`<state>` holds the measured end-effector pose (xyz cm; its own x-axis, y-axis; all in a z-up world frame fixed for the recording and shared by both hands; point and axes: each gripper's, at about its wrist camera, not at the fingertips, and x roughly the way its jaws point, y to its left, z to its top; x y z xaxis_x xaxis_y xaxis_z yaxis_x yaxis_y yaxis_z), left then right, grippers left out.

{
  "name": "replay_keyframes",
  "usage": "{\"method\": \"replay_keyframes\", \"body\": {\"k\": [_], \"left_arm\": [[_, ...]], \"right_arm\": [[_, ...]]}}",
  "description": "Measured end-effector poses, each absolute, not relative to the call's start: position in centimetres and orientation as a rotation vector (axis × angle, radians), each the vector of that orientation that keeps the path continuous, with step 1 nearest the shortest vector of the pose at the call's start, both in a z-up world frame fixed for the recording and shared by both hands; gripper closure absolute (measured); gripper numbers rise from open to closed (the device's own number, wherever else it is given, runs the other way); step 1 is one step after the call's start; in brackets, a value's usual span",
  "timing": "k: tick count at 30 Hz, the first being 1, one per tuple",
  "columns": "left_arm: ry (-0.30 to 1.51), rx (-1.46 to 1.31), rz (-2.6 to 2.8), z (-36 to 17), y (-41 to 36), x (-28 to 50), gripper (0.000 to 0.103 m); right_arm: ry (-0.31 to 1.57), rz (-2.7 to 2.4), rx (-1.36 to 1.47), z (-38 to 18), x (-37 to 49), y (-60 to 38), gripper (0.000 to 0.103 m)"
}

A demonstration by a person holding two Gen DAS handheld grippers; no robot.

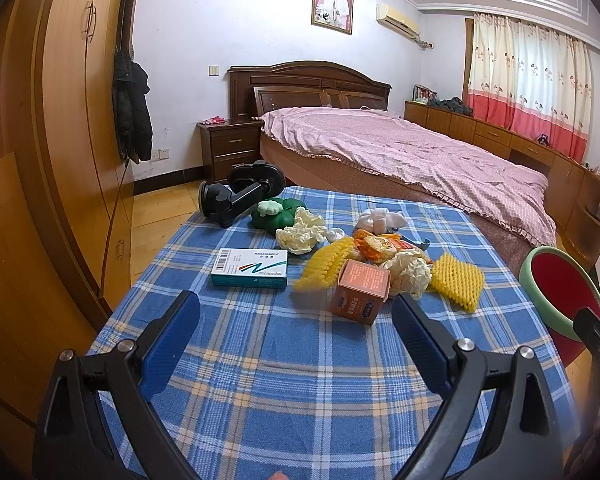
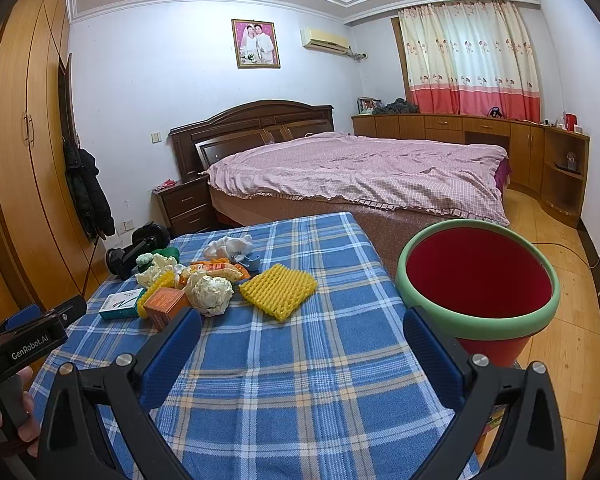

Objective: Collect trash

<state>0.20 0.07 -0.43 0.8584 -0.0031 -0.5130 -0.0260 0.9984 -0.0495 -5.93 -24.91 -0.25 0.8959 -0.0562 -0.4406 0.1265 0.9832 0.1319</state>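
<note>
A pile of trash lies on the blue plaid table (image 1: 284, 380): an orange carton (image 1: 360, 292), crumpled paper (image 1: 410, 272), two yellow foam nets (image 1: 456, 280), an orange snack wrapper (image 1: 380, 246) and a white-green medicine box (image 1: 250, 268). A red bin with a green rim (image 2: 478, 276) stands off the table's right edge. My left gripper (image 1: 296, 316) is open and empty, just short of the carton. My right gripper (image 2: 302, 336) is open and empty over bare cloth, between the pile and the bin. The yellow net (image 2: 278, 290) lies ahead of it.
A black phone holder (image 1: 236, 196), a green flower-shaped item (image 1: 274, 214) and white socks (image 1: 380, 218) lie at the table's far end. A bed (image 2: 360, 176) stands beyond the table, a wardrobe (image 1: 60, 120) on the left. The left gripper also shows in the right wrist view (image 2: 32, 332).
</note>
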Motion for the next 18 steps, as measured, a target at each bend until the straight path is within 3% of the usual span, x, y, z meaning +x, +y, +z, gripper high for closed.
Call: {"method": "replay_keyframes", "body": {"k": [18], "left_arm": [[0.540,-0.056,0.010,-0.43,0.13,0.24,0.007]], "right_arm": [[0.454,-0.095,0.162,-0.28,-5.91,-24.92,0.000]]}}
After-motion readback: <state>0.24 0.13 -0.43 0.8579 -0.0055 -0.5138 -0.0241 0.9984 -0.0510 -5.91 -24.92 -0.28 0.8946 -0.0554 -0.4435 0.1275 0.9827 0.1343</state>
